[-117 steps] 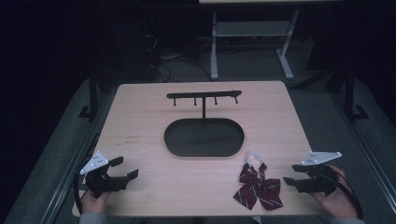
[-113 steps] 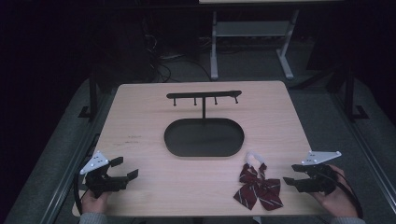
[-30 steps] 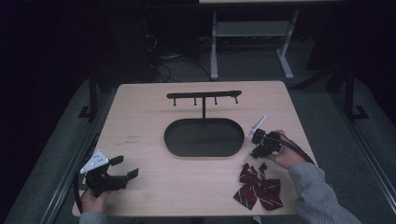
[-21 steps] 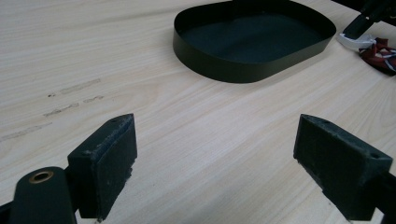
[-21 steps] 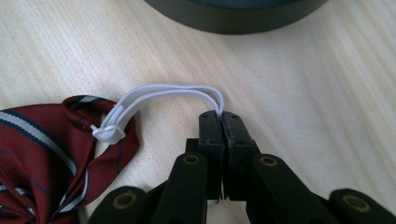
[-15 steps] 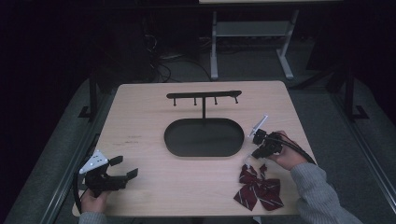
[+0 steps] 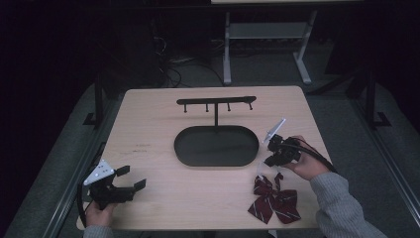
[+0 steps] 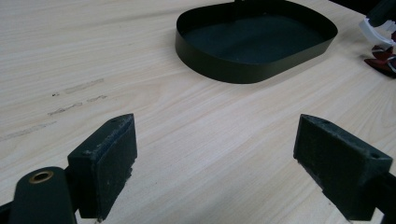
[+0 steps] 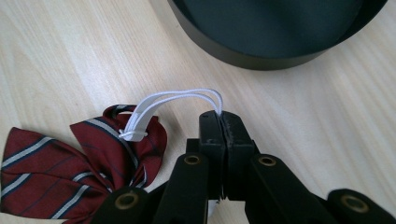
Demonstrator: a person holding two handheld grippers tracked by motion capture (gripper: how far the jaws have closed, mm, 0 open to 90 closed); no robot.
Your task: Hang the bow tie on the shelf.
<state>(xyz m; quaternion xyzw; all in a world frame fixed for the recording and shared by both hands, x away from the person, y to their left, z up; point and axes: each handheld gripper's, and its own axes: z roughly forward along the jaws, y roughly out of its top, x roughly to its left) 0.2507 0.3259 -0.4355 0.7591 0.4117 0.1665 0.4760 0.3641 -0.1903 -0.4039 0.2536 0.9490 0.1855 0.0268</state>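
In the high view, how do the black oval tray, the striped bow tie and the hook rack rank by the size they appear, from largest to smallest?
1. Black oval tray, clearly largest.
2. Hook rack: long but thin.
3. Striped bow tie: shorter but fuller, so its rank against the rack is unsure.

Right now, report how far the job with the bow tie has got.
Done: the right gripper has shut on the white elastic loop of the dark red striped bow tie. In hand: the bow tie lies on the wooden table. Left: probably hanging it on the black hook stand; the left gripper rests open.
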